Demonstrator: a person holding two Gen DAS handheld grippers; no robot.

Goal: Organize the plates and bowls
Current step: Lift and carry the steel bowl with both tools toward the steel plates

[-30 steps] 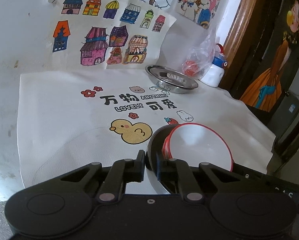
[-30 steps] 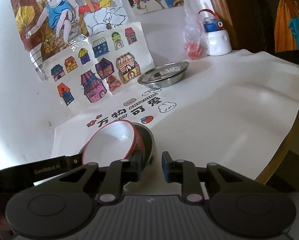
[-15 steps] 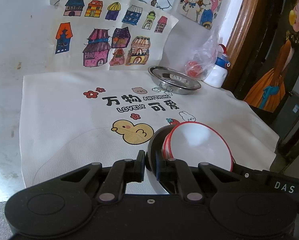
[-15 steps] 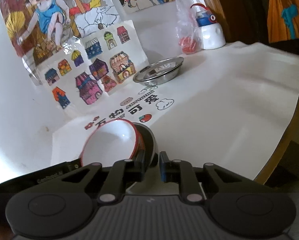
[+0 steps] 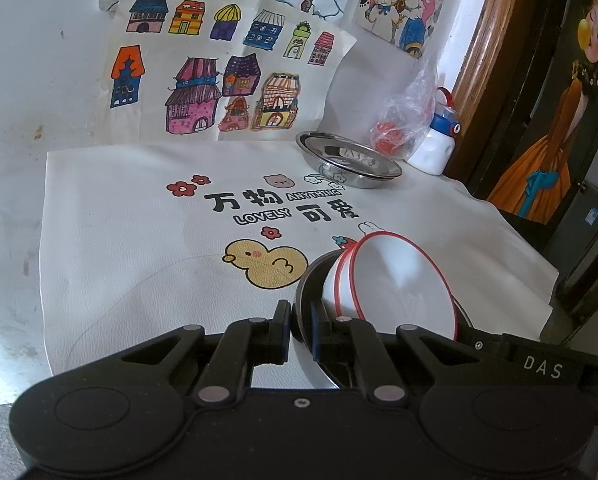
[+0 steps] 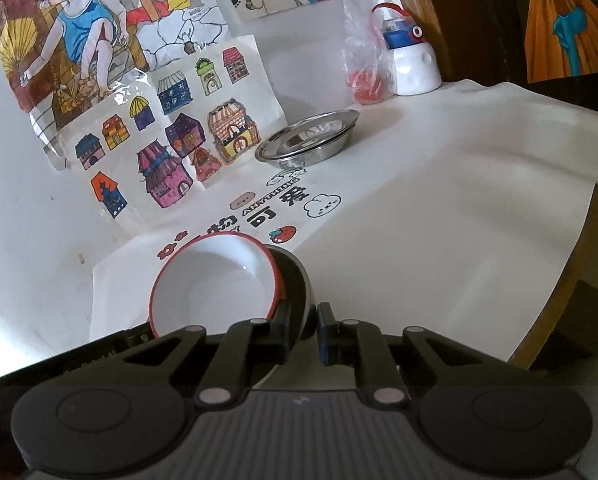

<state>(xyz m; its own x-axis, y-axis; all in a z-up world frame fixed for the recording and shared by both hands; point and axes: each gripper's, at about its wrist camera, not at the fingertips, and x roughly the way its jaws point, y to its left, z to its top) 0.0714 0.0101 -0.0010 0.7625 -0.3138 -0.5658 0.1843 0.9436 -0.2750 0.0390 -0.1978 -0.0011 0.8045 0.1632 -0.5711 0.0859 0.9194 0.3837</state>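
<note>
Left gripper point(image 5: 301, 330) and right gripper point(image 6: 305, 326) on opposite rims of the dark bowl point(image 5: 311, 280).

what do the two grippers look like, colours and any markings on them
The left gripper is all black, with smooth round housings, angular linkage arms and silver pivot pins. The right gripper matches, except for a grey ribbed centre panel. Its fingers show blue pad edges. White "DAS" lettering marks the right gripper's side in the left wrist view. No cables or sleeves show.

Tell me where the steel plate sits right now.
The steel plate rests far back on the white mat, below the house drawings and left of the white bottle.
</note>
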